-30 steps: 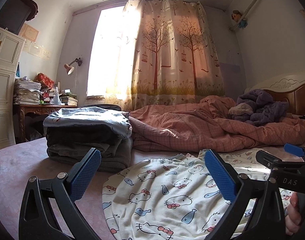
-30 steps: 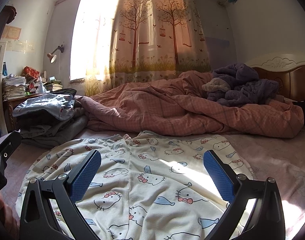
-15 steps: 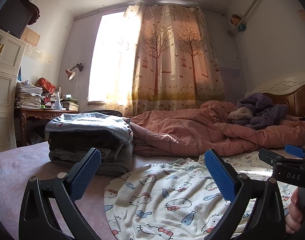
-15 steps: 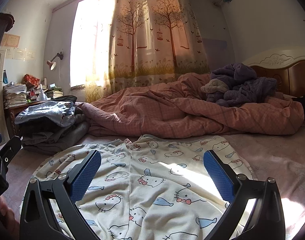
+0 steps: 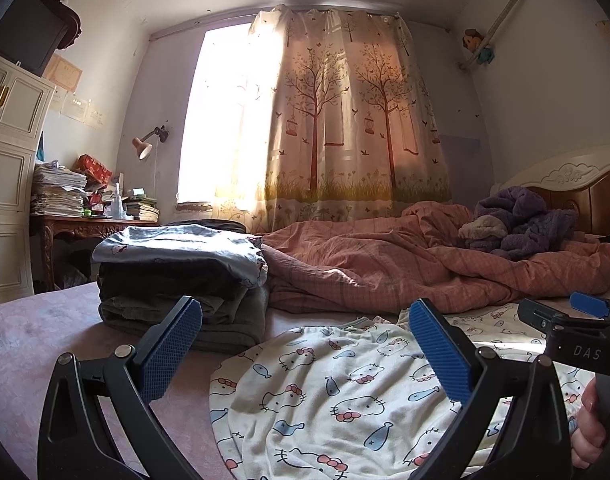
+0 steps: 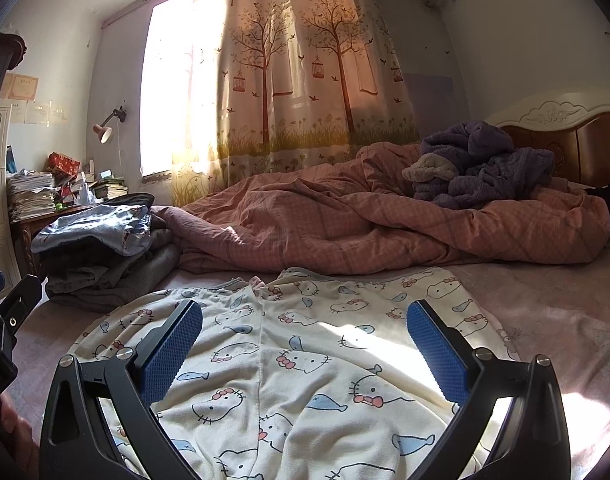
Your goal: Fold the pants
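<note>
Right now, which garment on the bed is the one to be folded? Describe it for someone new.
Find the rumpled pink quilt across the bed. The pants lie flat in front of it, right of the stack of folded clothes. Only they are cream, printed with cartoon cats and blue fish.

Over the last second I've tipped both cameras upward. In my left wrist view the pants (image 5: pixel 345 396) now sit lower in the picture, and more ceiling shows above the curtain (image 5: pixel 345 120). My right hand-held gripper (image 5: pixel 565 316) has slid slightly down at that view's edge. In my right wrist view the folded clothes pile (image 6: pixel 101 256) and the quilt (image 6: pixel 385 224) also sit lower.
</note>
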Demonstrator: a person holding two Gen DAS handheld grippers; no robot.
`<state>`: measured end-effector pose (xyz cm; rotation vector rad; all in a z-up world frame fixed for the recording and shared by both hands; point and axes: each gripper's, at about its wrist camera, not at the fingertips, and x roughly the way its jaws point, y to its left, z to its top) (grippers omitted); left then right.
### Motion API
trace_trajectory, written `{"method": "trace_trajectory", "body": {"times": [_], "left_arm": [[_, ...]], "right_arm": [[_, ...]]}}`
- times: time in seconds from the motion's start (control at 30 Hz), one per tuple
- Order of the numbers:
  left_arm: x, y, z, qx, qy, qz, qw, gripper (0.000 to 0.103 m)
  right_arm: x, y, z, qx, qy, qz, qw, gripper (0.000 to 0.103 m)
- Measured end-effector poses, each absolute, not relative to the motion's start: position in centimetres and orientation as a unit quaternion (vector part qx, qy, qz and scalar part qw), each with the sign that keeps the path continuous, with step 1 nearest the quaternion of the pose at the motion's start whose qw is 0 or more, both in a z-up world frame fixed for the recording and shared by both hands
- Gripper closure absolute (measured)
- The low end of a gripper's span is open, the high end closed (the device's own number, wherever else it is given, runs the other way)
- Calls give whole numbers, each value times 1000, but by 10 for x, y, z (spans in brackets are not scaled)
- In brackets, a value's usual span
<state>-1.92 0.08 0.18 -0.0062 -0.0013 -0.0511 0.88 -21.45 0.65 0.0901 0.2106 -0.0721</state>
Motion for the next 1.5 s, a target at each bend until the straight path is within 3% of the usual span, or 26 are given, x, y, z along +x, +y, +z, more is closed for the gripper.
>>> {"method": "trace_trajectory", "body": {"times": [1.33,1.5], "left_arm": [[-20,6,5,-9,-5,-9,1000,0],[-42,-14,15,41,-59,3,997,0]], "right_arm": [[3,-221,1,69,96,-37,992,1],[-21,-232,12,84,55,-44,994,1]]}}
